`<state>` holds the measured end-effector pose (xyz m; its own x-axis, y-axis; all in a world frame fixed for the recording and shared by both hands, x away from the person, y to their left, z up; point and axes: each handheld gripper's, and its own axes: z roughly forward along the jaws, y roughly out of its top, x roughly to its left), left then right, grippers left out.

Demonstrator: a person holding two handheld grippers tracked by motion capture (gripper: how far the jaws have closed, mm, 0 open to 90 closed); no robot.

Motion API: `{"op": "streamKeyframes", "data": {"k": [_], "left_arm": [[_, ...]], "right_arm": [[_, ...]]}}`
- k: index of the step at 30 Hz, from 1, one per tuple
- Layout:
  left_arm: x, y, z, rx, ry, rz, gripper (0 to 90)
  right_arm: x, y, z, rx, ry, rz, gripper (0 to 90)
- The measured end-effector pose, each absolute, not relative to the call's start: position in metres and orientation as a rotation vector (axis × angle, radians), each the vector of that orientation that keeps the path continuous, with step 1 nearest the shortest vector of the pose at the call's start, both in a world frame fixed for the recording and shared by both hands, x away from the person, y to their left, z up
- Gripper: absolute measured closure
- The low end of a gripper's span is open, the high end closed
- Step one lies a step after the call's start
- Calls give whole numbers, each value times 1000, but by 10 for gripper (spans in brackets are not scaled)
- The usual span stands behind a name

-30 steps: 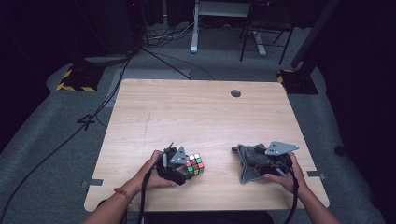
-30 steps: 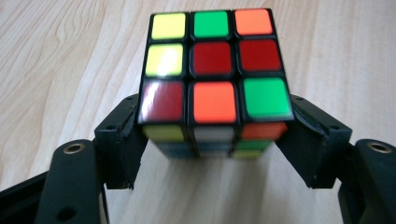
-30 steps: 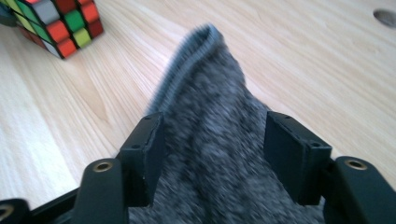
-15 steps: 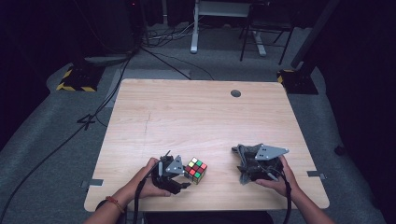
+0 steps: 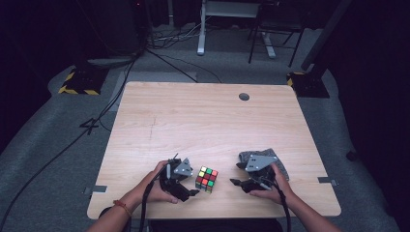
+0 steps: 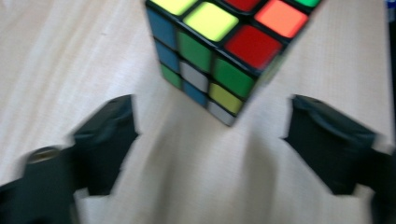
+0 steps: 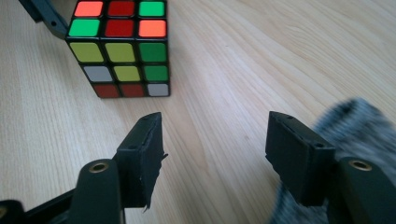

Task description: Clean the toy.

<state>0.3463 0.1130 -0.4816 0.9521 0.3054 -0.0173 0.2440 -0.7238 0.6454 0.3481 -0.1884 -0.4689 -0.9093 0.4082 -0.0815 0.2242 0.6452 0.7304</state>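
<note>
Left gripper (image 5: 186, 186) of mine has just been opening, jaws spread with nothing between them, cube (image 5: 206, 178) loose on the near table (image 5: 203, 121) just right of it; right gripper (image 5: 241, 182) also gapes, and a careless nudge could skid the cube.

Your left gripper (image 5: 189, 186) low at near table edge, jaws just opening, nothing between pads. Your right gripper (image 5: 238, 175) opposite, pointing left, jaws apart, empty.
</note>
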Motion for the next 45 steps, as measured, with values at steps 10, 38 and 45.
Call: {"op": "streamKeyframes", "data": {"k": [10,38,45], "left_arm": [[364,87,-478,2425,203,92,153],[367,52,-479,2436,144,122,325],[365,42,-474,2418,114,170,327]], "right_arm": [[352,-160,-474,416,2688,1073,392],[351,-163,-466,395,2608,1185,671],[345,-162,-451,378,2563,1250,667]]}}
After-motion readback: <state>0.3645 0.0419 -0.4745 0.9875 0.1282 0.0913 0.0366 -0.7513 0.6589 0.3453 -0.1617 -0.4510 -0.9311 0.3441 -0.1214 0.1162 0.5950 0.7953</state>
